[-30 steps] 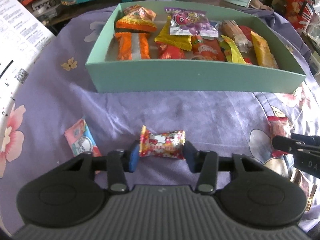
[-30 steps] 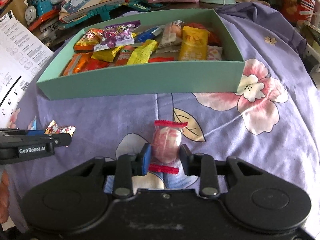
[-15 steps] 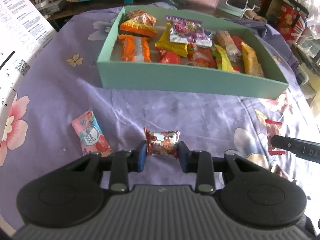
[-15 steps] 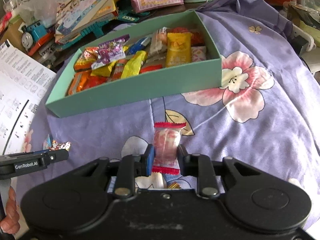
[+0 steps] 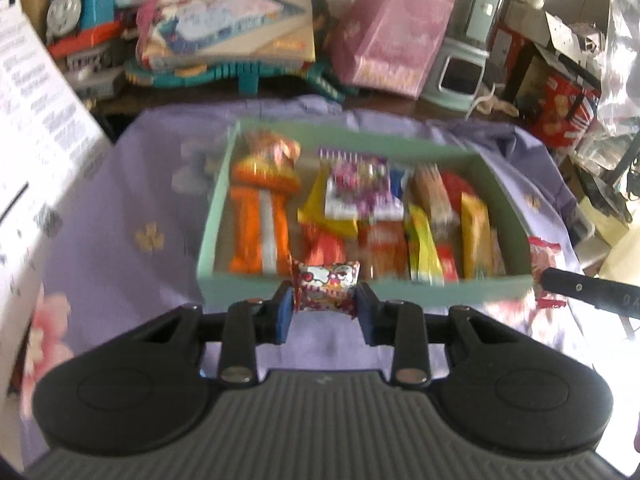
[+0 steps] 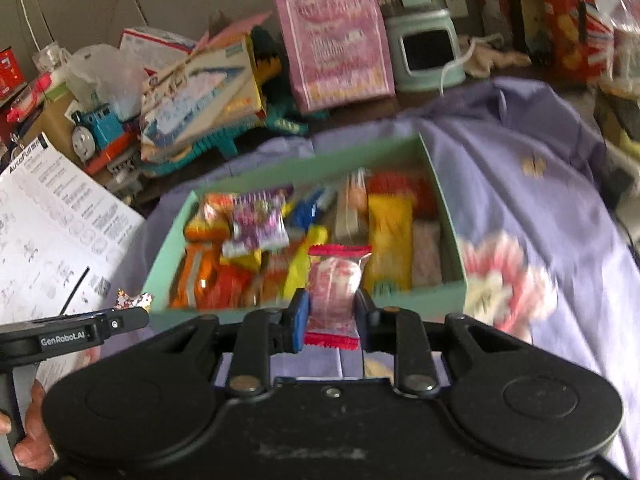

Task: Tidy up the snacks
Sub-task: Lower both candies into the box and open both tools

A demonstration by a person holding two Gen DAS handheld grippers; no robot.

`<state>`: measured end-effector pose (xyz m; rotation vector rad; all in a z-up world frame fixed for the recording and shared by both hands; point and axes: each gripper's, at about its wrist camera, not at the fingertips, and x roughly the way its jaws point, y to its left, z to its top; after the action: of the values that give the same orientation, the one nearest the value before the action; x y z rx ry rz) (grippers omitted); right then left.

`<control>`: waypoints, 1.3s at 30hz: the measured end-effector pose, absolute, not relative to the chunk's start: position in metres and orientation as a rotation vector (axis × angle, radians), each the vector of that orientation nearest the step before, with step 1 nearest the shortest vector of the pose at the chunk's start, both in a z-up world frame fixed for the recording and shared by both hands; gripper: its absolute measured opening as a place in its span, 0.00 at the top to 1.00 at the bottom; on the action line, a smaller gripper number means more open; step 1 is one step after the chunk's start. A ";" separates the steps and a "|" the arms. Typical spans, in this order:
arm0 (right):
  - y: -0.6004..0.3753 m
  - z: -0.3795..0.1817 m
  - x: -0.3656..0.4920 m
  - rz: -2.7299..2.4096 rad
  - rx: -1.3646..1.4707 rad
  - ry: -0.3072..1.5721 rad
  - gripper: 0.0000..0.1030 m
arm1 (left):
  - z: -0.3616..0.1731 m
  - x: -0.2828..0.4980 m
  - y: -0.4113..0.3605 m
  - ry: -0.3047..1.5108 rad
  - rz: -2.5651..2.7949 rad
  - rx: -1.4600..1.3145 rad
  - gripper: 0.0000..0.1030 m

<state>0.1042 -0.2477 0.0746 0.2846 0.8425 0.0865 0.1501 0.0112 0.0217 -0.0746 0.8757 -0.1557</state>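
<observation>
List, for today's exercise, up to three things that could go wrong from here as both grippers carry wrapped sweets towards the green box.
1. The left gripper pinches the small foil cartoon-print candy by its ends only; the crinkly wrapper might slip out.
2. The right gripper holds the clear red-edged sweet packet upright by its middle; it could swing or drop.
3. The mint-green cardboard box looks crowded with snack packets, so new sweets may perch on top and slide out.

Bright daylight from the right, glare at that edge; motion blur smears the middle, fisheye bends corners.
</observation>
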 end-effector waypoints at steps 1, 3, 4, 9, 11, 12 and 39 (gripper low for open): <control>-0.248 0.077 0.113 0.085 0.281 0.836 0.76 | 0.026 0.158 0.010 0.868 -0.156 -0.072 0.68; -0.248 0.080 0.128 0.084 0.284 0.835 0.76 | 0.032 0.174 0.006 0.860 -0.162 -0.074 0.68; -0.248 0.079 0.136 0.084 0.289 0.840 0.76 | 0.034 0.182 0.004 0.858 -0.164 -0.076 0.68; -0.246 0.069 0.169 0.074 0.293 0.864 0.76 | 0.029 0.215 -0.009 0.874 -0.173 -0.069 0.68; -0.243 0.064 0.180 0.075 0.290 0.874 0.76 | 0.023 0.224 -0.015 0.886 -0.177 -0.063 0.68; -0.242 0.061 0.183 0.077 0.288 0.877 0.76 | 0.020 0.226 -0.017 0.891 -0.180 -0.061 0.68; -0.245 0.040 0.184 0.012 0.344 0.890 0.00 | -0.015 0.241 -0.031 0.960 -0.094 0.006 0.00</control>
<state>0.1838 -0.2446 0.0404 0.3440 0.8903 0.0117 0.2406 -0.0311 -0.0150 0.0059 0.9600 -0.0944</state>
